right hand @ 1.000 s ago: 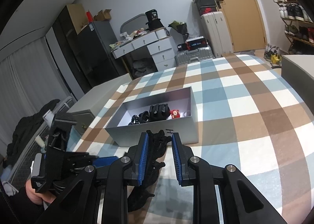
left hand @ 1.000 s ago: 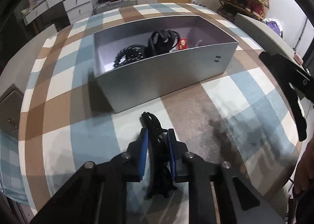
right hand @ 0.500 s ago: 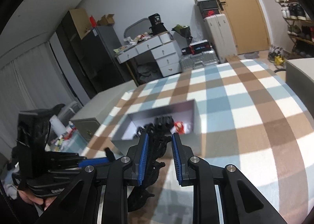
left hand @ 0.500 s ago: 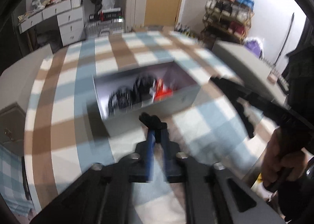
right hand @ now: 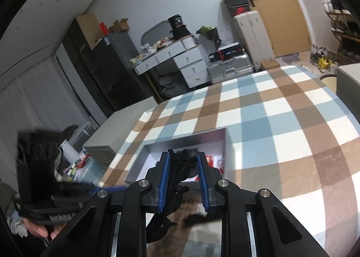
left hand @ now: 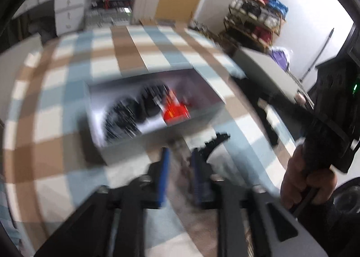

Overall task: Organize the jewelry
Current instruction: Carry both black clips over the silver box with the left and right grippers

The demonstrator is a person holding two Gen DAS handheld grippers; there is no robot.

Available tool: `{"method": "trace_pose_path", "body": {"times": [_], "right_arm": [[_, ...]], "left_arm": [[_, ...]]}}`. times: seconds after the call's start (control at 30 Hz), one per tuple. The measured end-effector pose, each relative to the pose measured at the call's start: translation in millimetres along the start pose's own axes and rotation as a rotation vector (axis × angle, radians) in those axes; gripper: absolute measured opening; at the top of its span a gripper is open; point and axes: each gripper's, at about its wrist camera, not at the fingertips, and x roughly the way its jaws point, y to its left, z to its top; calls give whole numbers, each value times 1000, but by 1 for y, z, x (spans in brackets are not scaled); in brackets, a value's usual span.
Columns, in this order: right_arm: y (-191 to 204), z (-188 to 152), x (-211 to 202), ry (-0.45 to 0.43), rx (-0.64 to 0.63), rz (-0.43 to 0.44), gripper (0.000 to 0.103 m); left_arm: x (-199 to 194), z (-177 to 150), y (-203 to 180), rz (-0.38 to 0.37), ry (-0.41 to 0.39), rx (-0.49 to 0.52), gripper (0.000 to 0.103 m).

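Observation:
A grey open box (left hand: pixel 126 144) (right hand: pixel 222 135) stands on the checked cloth and holds black hair pieces (left hand: pixel 126 117) and a small red item (left hand: pixel 175 114). My left gripper (left hand: pixel 180 162) is open and empty in a blurred view; a black toothed clip (left hand: pixel 213 144) shows just beyond its right finger. My right gripper (right hand: pixel 183 171) is shut on a black lacy hair piece (right hand: pixel 177 180), held above the near edge of the box.
The checked cloth (right hand: pixel 281 121) covers a round table. A grey stool (right hand: pixel 105 146) stands at its left, another grey block (left hand: pixel 265 70) at its right. A desk, suitcases and a shoe rack (left hand: pixel 256 20) stand behind.
Both grippers have risen and pulled back from the box. My left gripper has opened and let go of the black clip. My right gripper still holds the black hair piece.

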Motion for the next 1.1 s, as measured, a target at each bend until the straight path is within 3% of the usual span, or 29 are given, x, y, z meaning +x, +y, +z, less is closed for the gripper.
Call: {"method": "trace_pose_path", "body": {"times": [0.13,0.27,0.4,0.53,0.6,0.73,0.9,1.1], "right_arm": [[-19,0,-16,-21,36,-44,23],[-32,-3,-27,-21,56,-73,23],[-41,-6,-36,-32,77,-78,23],[-47,-7,-44,-48,80,-86,23],[-50,-7,-47,-51,85,-84,24],[-53,-8,-48,-55,94,-78,24],[-52,-9,-51,-63,98,-70,24],[-46,-9,-53,-64,86,-58,24]], "left_arm": [[26,-4,-27,-16,63,73,47],[53,2,-53,9,84,182,48],[78,11,-58,52,122,222,48],[89,16,-57,92,110,262,47],[93,18,-62,109,113,296,43],[96,16,-74,109,128,377,15],[91,14,-76,99,143,392,13],[55,12,-81,103,58,377,13]]}}
